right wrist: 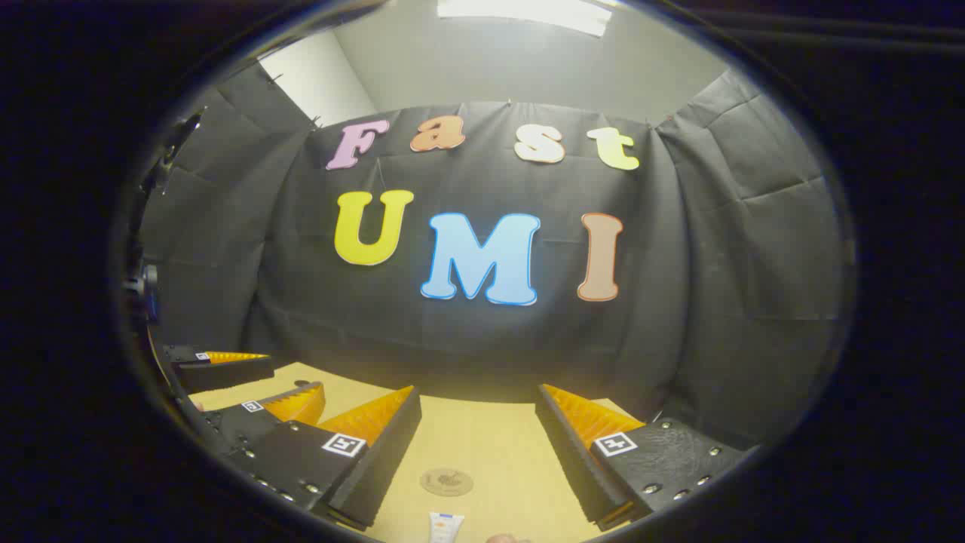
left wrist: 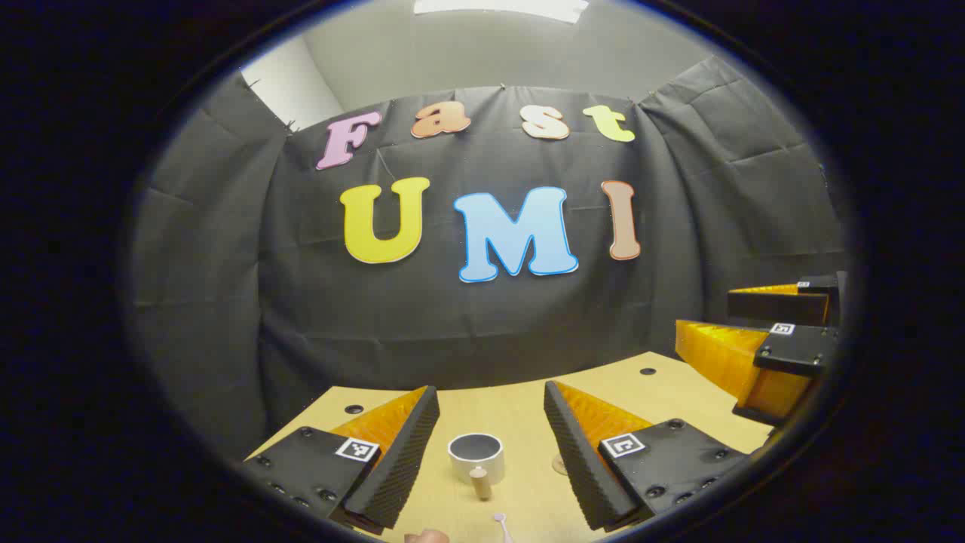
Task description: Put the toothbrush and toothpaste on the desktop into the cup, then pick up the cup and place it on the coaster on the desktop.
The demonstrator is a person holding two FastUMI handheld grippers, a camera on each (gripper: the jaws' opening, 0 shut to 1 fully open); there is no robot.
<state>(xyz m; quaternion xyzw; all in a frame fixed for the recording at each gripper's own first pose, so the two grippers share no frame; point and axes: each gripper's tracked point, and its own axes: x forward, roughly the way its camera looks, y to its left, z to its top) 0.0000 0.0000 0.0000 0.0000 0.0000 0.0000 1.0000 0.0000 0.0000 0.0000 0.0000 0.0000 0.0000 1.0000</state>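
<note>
In the left gripper view a white cup (left wrist: 476, 455) with a dark inside stands upright on the wooden desktop (left wrist: 497, 400), between and beyond the fingers of my left gripper (left wrist: 490, 426), which is open and empty. The pale head of a toothbrush (left wrist: 500, 519) lies just below the cup at the bottom edge. My right gripper (left wrist: 742, 332) hangs open at the far right. In the right gripper view a round brown coaster (right wrist: 446, 481) lies on the desktop ahead of my right gripper (right wrist: 479, 422), open and empty. The top of a white toothpaste tube (right wrist: 445, 526) shows at the bottom edge. My left gripper (right wrist: 249, 381) sits at the left.
A small wooden peg-like piece (left wrist: 480, 482) stands just in front of the cup. Small dark holes (left wrist: 647, 371) dot the desktop near its far edge. The black cloth wall (left wrist: 482, 302) closes the back of the desk. A fingertip (left wrist: 426, 536) shows at the bottom edge.
</note>
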